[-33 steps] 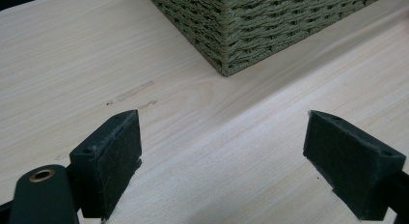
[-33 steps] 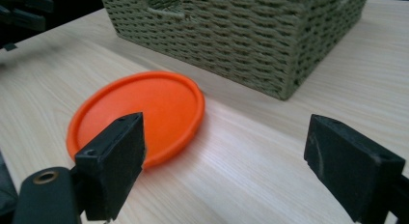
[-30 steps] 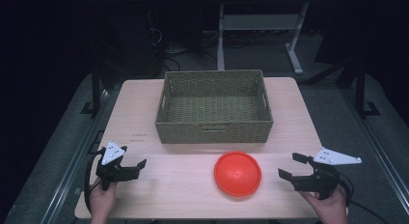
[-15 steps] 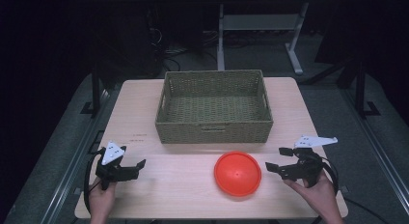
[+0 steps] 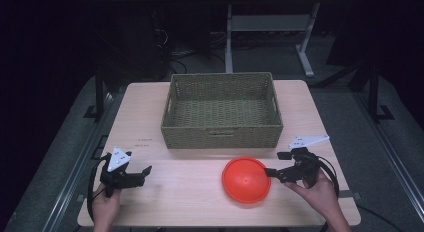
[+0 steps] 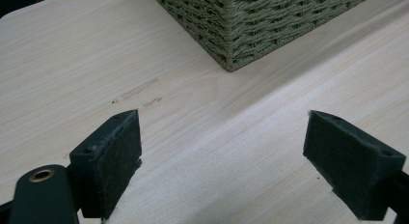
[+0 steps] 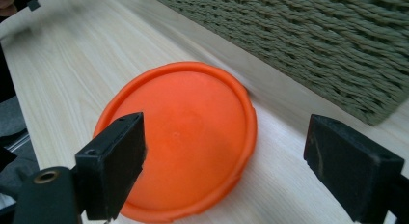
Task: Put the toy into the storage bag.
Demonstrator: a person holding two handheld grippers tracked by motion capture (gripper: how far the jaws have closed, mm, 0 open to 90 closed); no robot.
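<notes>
Since a moment ago our right gripper (image 5: pixel 276 164) moved to the orange disc (image 5: pixel 246 180) — fingers apart; we should straddle its rim squarely. Left gripper (image 5: pixel 142 174) waits, fingers apart.

Your orange plate (image 5: pixel 246 180) is lying flat on the tabletop (image 5: pixel 175 192), round, smooth and plastic-looking with a raised lip around its edge. It is sitting toward the near side, right of centre, just in front of the woven basket (image 5: pixel 222 137) and not touching it.
</notes>
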